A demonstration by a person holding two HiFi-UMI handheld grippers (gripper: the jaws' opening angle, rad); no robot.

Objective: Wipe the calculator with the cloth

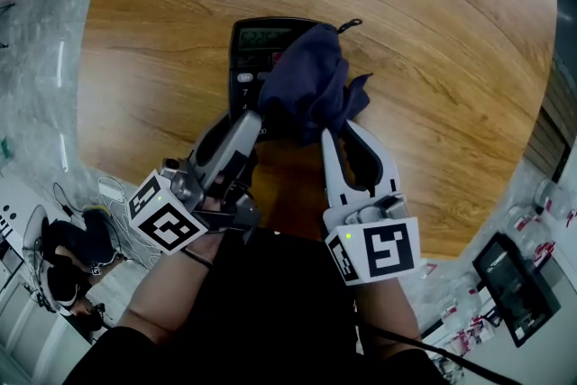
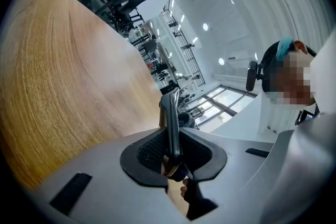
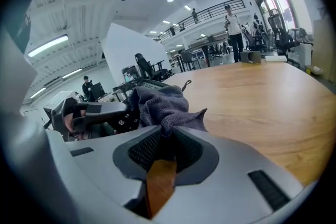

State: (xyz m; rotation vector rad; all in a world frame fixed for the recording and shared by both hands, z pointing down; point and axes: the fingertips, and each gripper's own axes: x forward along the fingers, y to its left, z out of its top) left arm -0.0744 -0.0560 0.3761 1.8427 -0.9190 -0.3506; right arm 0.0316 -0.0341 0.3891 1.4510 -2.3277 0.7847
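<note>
Black calculator (image 1: 257,50) at mid-counter (image 1: 433,59) is clamped by its near edge in my left tongs (image 1: 251,117), navy cloth (image 1: 306,86) bunched over its keys is pinched tight in my right tongs (image 1: 334,132), so I judge wiping is in hand and next needs a steady drag across the face.

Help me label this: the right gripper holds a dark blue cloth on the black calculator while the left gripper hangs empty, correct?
The left gripper is not empty: it grips the black calculator by its edge, as the left gripper view shows.
</note>
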